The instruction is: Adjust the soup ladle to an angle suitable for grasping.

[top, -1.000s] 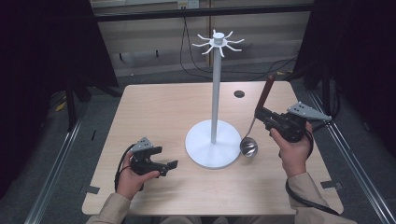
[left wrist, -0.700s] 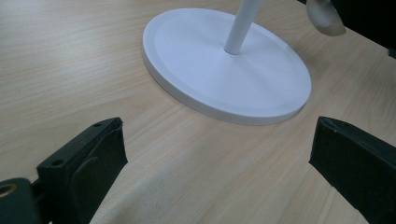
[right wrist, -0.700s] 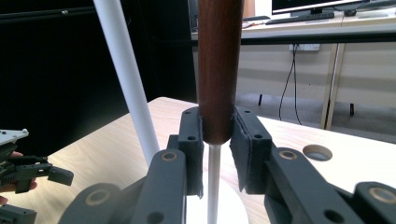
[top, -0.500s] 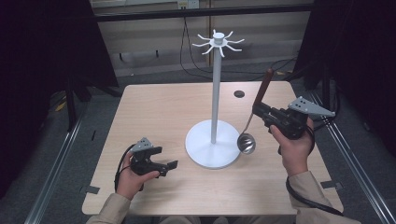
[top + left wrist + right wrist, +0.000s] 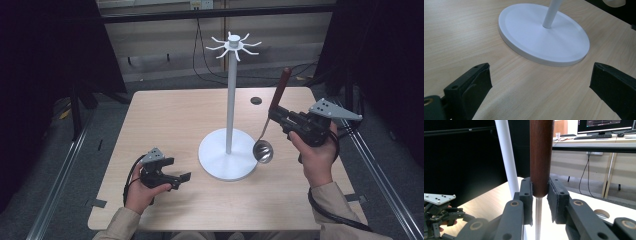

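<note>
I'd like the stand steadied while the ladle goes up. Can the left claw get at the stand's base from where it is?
Probably yes: the left claw is open, and bare table lies between it and the white base.

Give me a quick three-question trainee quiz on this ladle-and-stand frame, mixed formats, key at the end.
1. True or false: the right gripper is clamped on the ladle by its dark wooden handle.
2. What stands between the two pads of the left gripper?
A. the ladle bowl
B. nothing, only bare table
C. the stand's pole
3. Fill in: the ladle's bowl hangs beside the white stand, near its round ____.

Key
1. True; in the right gripper view the pads press the handle from both sides.
2. B
3. base
</note>
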